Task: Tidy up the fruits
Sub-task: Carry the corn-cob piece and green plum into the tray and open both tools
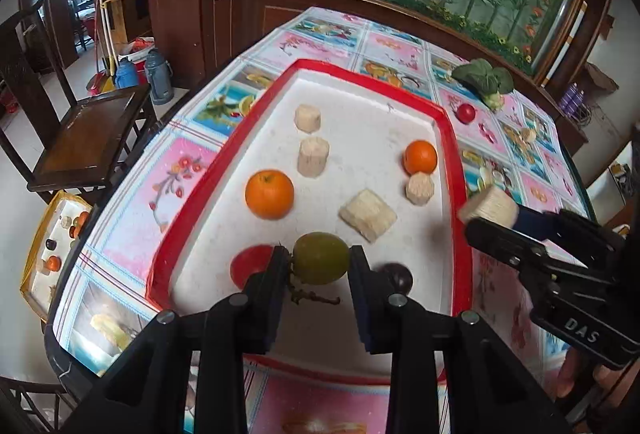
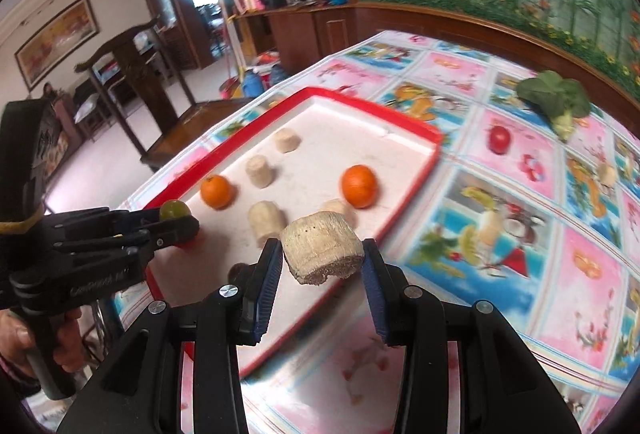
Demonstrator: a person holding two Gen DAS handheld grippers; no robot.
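My left gripper (image 1: 320, 257) is shut on a green round fruit (image 1: 320, 252) with a stem, held over the near end of a red-rimmed white tray (image 1: 458, 193). My right gripper (image 2: 322, 250) is shut on a pale fibrous chunk (image 2: 322, 254), beside the tray's right rim (image 2: 360, 101). On the tray lie two oranges (image 1: 269, 193) (image 1: 420, 156) and several pale chunks (image 1: 313, 156). A red fruit (image 1: 250, 266) and a dark one (image 1: 402, 276) lie partly hidden behind my left fingers. The right gripper (image 1: 494, 215) shows at the right of the left wrist view.
A red fruit (image 1: 465, 113) and a leafy green vegetable (image 1: 484, 77) lie on the patterned tablecloth beyond the tray. A wooden chair (image 1: 88, 129) stands left of the table. A yellow box (image 1: 52, 254) with small fruits sits on the floor below.
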